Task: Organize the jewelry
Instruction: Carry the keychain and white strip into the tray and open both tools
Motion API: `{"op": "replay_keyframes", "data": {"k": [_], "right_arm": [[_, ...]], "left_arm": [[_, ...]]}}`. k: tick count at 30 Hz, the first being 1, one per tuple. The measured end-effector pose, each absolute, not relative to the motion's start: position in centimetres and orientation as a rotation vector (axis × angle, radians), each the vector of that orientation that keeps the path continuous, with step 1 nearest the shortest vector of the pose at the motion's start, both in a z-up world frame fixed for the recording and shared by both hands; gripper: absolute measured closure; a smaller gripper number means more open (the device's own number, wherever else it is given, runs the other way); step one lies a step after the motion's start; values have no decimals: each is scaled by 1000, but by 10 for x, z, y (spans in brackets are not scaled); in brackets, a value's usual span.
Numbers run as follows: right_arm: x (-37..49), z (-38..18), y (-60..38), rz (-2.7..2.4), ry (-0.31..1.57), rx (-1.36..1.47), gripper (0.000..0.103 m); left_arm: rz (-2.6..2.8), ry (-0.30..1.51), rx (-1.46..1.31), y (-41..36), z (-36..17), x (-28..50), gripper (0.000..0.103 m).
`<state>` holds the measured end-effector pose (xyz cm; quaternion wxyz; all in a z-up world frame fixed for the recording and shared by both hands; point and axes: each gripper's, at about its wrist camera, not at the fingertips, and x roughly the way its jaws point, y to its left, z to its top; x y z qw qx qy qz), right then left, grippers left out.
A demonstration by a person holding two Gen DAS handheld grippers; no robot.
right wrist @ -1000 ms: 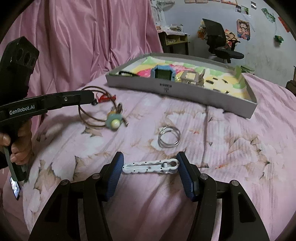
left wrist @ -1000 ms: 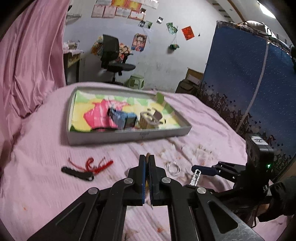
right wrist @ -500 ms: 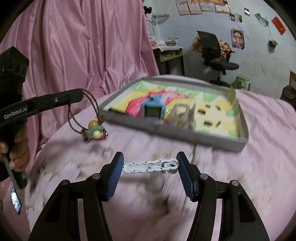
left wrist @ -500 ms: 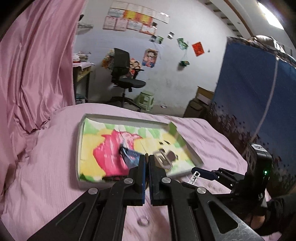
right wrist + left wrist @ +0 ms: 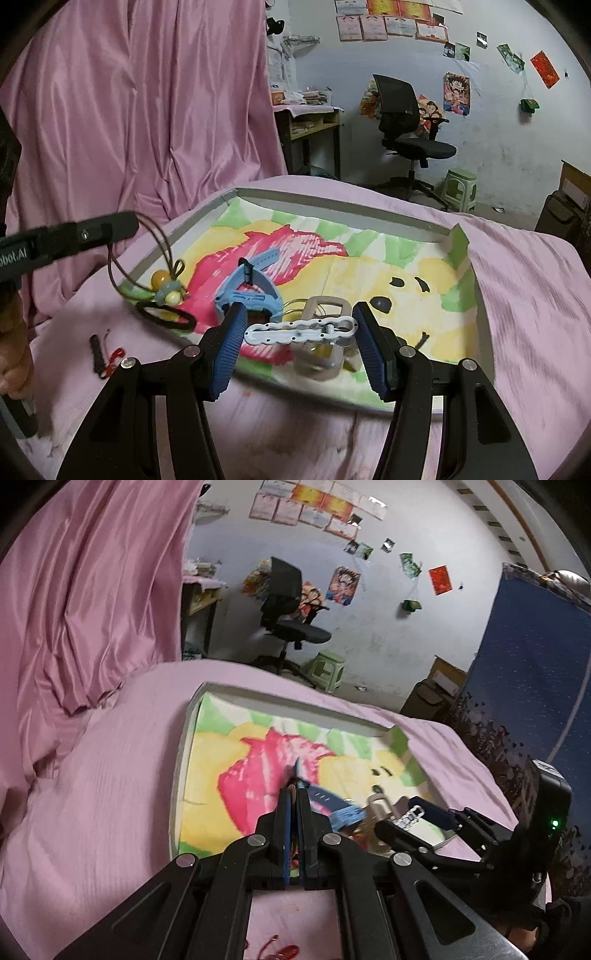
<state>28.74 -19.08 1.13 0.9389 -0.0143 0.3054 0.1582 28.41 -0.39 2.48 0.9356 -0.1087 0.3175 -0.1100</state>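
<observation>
I see tray (image 5: 484,332) holding blue watch (image 5: 247,291) and beige watch (image 5: 325,350); left tongs (image 5: 125,227) pinch cord necklace (image 5: 166,284), right tongs (image 5: 301,332) grip white bracelet (image 5: 299,331).

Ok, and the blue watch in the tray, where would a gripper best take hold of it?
Probably the strap of the blue watch, where it arches up above the case. Come from above, pads on the band's flat faces: the case sits low in the tray, crowded by a beige piece.
</observation>
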Motion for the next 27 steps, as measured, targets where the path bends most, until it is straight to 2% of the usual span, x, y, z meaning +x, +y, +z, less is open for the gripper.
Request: {"op": "replay_keyframes", "data": {"k": [14,17,19,21,27], "right_arm": [[292,-8,-175,299,634,-116,49],[290,-7,-175,298,629,-121,49],[291,-7,-175,299,630,-120,49],[291,-7,-175,297,629,-120,49],[282,-1,-182,293,597,-101,41]], "left_arm": [[-190,720,-229,5,3,286,100],[-186,732,-226,6,1,285,97],[-179,739,-222,5,0,283,91],[-179,741,-224,6,-1,281,77],[-180,690,-213,8,5,267,57]]}}
